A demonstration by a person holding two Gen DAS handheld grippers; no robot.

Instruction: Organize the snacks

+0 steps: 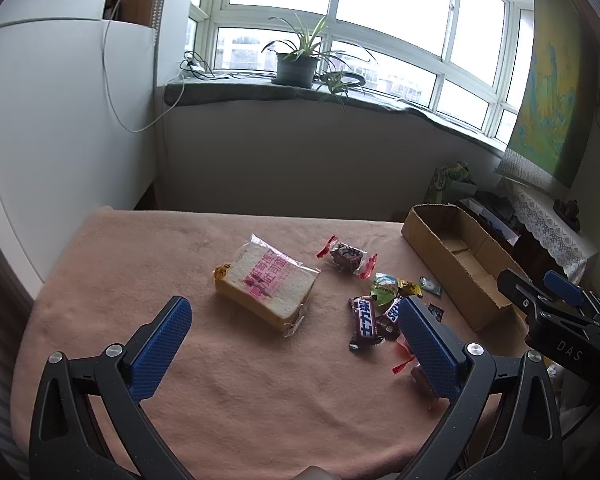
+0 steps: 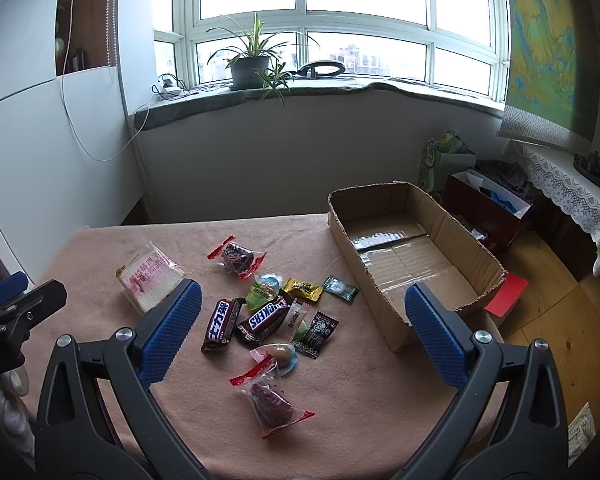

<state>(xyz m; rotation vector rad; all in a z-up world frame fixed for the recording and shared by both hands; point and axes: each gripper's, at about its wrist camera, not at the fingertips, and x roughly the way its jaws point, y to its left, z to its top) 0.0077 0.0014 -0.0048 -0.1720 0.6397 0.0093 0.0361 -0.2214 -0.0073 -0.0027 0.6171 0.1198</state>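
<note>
Over the table [image 2: 380, 400], both my grippers hang wide, empty: left [image 1: 296, 344], right [image 2: 300, 336]. Nothing boxed yet. Next: close on a snack [image 2: 262, 320], carry to box [image 2: 416, 248].

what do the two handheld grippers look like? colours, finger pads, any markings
Both match: black speckled plastic frames with triangular cut-outs and silver pivot bolts, each carrying two blue knurled finger pads. Seen from the left wrist view, the right gripper shows a blue tab and white "DAS" lettering. No cables or sleeves visible.
</note>
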